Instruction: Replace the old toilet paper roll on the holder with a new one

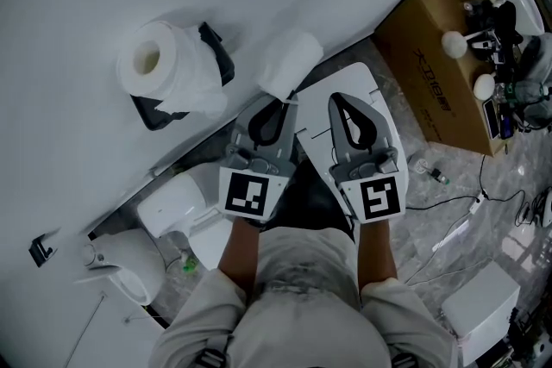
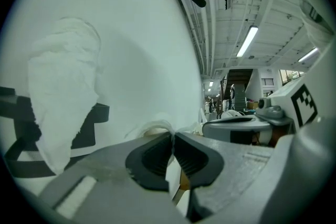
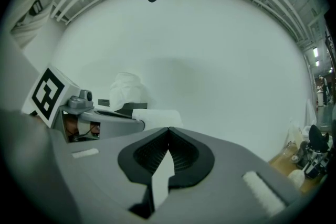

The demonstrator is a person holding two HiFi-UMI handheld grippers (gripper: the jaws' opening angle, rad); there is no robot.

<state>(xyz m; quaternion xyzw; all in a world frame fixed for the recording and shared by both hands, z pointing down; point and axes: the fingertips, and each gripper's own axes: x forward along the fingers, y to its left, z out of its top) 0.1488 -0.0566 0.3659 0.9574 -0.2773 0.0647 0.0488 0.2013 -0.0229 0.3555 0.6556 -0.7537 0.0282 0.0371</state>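
A full white toilet paper roll (image 1: 164, 63) sits on the black wall holder (image 1: 218, 53) at the upper left; the left gripper view shows this roll (image 2: 63, 92) on its holder (image 2: 89, 123) at its left. My left gripper (image 1: 278, 99) is shut on a smaller white roll (image 1: 289, 63) to the holder's right, close to the wall. Its pads (image 2: 157, 155) pinch a thin white edge of that roll (image 2: 152, 129). My right gripper (image 1: 338, 96) hangs beside it, shut with nothing held, its jaws (image 3: 168, 131) closed tip to tip. The small roll (image 3: 157, 117) shows to their left.
A white toilet (image 1: 358, 82) lies under both grippers. An open cardboard box (image 1: 435, 73) with gear stands at the right. White fixtures (image 1: 168, 202) stand at the lower left. Cables and a white box (image 1: 479, 306) lie on the marble floor.
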